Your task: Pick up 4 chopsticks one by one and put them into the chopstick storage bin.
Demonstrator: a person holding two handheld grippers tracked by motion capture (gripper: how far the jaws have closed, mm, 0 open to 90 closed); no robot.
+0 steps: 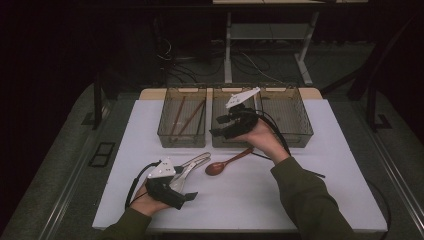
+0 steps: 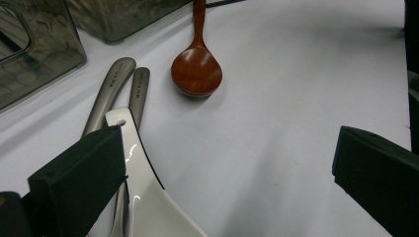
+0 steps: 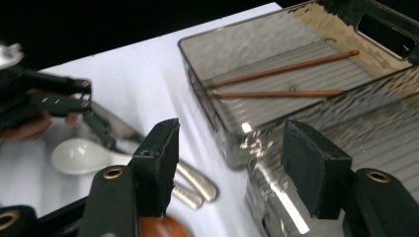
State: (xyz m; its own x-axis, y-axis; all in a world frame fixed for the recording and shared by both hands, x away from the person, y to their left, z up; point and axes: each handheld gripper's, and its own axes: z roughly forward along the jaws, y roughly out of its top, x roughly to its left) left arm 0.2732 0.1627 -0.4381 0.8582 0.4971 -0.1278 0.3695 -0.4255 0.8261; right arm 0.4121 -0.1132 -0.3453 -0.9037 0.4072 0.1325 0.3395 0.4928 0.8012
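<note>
- High view: the right gripper [image 1: 220, 127] hung above the near wall of the middle bin [image 1: 235, 141], jaws apart with nothing between them. The wooden spoon [image 1: 227, 163] lay on the white table [image 1: 325, 150] just below and toward the person, its bowl at the left and its handle running up to the right under that hand. The left gripper [image 1: 186, 199] rested low near the front edge, beside the metal tongs [image 1: 192, 163].
- Left gripper view: its jaws stood wide, empty; the left pad overlapped the white spoon [image 2: 143, 187], though whether it touched I could not tell. The wooden spoon [image 2: 196, 69] lay ahead, well apart, bowl nearest and handle pointing away.
- Right gripper view: the jaws were spread and empty, facing the left bin [image 3: 296, 98] with two chopsticks [image 3: 281, 81] inside. The wooden spoon's bowl [image 3: 160, 228] peeked out beneath the left jaw, so I judged the right hand nearer its handle and the left nearer its bowl.
</note>
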